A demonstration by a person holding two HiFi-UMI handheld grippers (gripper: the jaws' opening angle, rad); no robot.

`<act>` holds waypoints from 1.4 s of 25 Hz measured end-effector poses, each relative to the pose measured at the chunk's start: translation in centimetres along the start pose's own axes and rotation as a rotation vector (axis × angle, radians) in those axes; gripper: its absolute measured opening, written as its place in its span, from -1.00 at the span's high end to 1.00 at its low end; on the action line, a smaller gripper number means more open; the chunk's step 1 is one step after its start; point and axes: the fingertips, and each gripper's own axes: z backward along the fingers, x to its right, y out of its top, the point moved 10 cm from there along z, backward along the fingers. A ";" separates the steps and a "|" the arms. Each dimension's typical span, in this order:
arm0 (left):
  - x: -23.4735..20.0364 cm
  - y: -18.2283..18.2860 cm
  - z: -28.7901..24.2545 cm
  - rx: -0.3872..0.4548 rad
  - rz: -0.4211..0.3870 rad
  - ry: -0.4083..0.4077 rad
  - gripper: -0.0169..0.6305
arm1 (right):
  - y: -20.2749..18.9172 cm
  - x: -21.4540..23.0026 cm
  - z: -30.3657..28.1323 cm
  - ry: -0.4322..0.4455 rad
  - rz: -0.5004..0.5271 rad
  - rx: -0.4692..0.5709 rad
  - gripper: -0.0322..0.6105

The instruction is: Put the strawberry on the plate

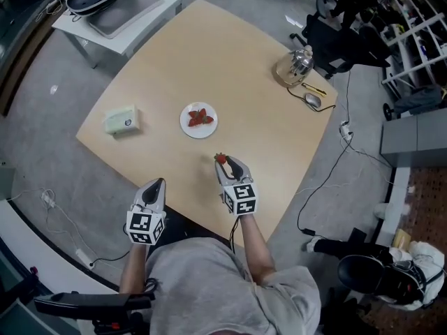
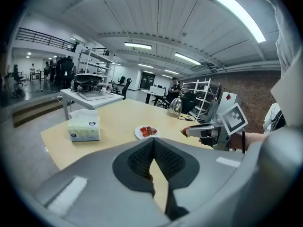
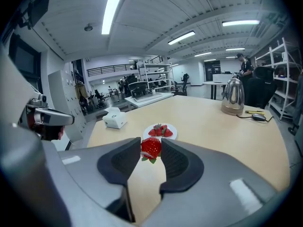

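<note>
A red strawberry (image 3: 151, 148) is pinched between the tips of my right gripper (image 3: 151, 149), which is shut on it above the table's near side. In the head view that strawberry (image 1: 221, 158) shows at the tip of the right gripper (image 1: 225, 162), short of the white plate (image 1: 186, 125). The plate (image 3: 171, 128) holds several strawberries (image 1: 200, 117). My left gripper (image 1: 155, 184) hangs near the table's front edge, its jaws shut with nothing between them (image 2: 152, 141). The left gripper view shows the plate (image 2: 138, 134) ahead and the right gripper (image 2: 185, 132) with the berry.
A pale tissue box (image 1: 121, 120) lies left of the plate. A metal kettle (image 1: 299, 63), a pen and a mouse (image 1: 313, 100) sit at the far right corner. A second table (image 1: 119, 9) with a tray stands beyond. Cables run over the floor at right.
</note>
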 end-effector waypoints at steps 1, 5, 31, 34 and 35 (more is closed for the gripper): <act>-0.3 0.1 -0.3 -0.003 0.001 -0.002 0.89 | 0.2 0.0 -0.5 0.000 -0.001 -0.002 0.47; -1.6 0.6 -1.6 -0.022 0.006 -0.010 0.89 | 0.6 0.2 -2.4 0.001 -0.004 -0.023 0.47; -8.4 0.6 -7.5 -0.187 0.054 -0.019 0.89 | 0.2 2.2 -14.4 0.007 -0.049 -0.139 0.47; -8.9 0.6 -8.0 -0.202 0.057 -0.019 0.89 | 0.1 2.3 -15.3 0.011 -0.052 -0.154 0.47; -9.0 0.6 -8.2 -0.207 0.058 -0.020 0.89 | 0.1 2.3 -15.5 0.012 -0.053 -0.159 0.47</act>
